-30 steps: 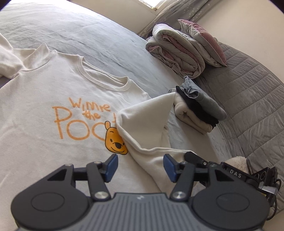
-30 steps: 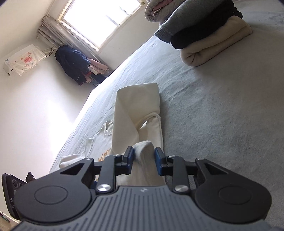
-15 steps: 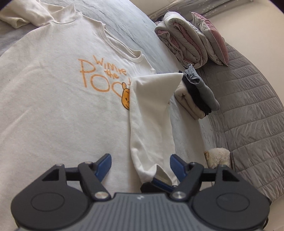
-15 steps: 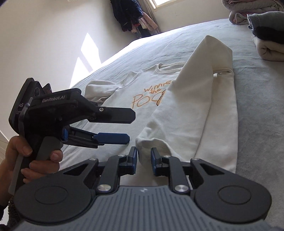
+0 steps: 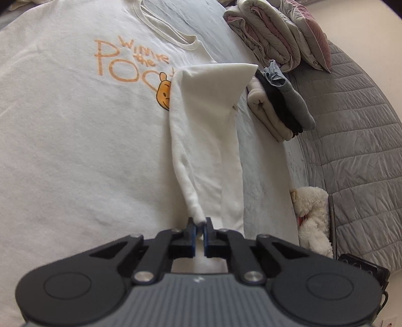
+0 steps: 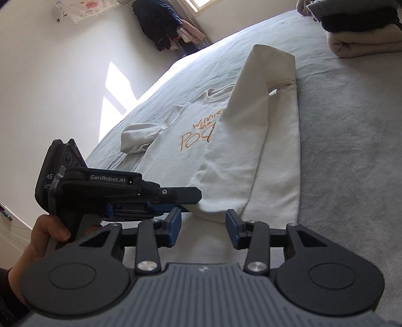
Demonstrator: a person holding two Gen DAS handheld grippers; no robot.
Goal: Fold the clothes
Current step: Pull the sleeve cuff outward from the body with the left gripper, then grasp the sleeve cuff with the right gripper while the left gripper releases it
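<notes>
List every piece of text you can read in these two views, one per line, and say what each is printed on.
"Winnie the Poo": orange print on the cream sweatshirt, last letter covered by the folded sleeve.
"GenRobot.AI": side of the left gripper, seen from the right wrist.
"AS": rear block of the same gripper, start cut off.
White wall poster with pink marks: too small to read.

A big gray bed [image 5: 284, 161]. On it: a white sweatshirt [image 5: 75, 130] spread flat, a pile of folded clothes [image 5: 279, 108], and rolled blankets [image 5: 263, 32] farther back.
</notes>
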